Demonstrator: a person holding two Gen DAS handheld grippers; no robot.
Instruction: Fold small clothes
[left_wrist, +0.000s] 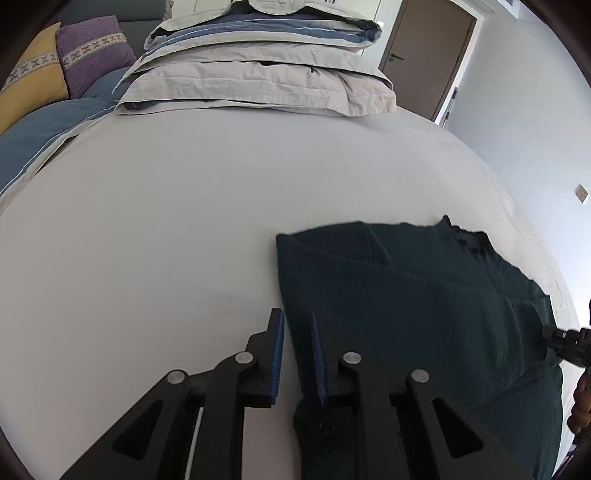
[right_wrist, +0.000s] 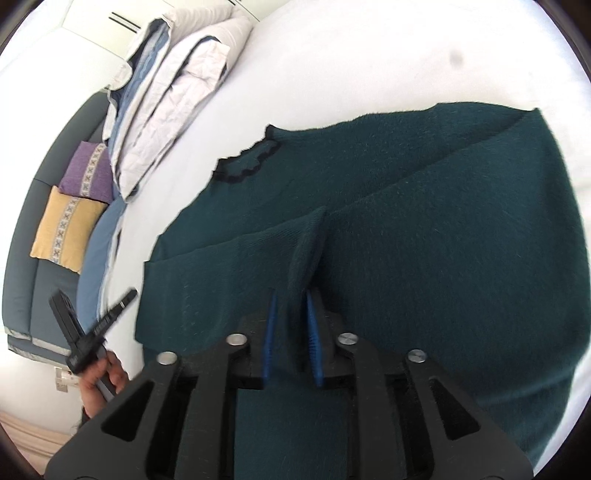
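My right tongs (right_wrist: 290, 314) pinch a ridge of the green sweater (right_wrist: 424, 229); my left tongs (left_wrist: 297, 332) straddle its edge, narrowly parted.

Left gripper (left_wrist: 298, 332) narrowly parted; right gripper (right_wrist: 291, 314) pinched, both low.

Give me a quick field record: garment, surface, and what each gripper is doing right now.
garment: dark green sweater, lying partly folded, black-trimmed collar away from the camera
surface: white bed sheet
left gripper: slightly open, sweater edge between its fingers
right gripper: shut on a pinched ridge of sweater
background: stacked folded bedding, purple cushion, yellow cushion
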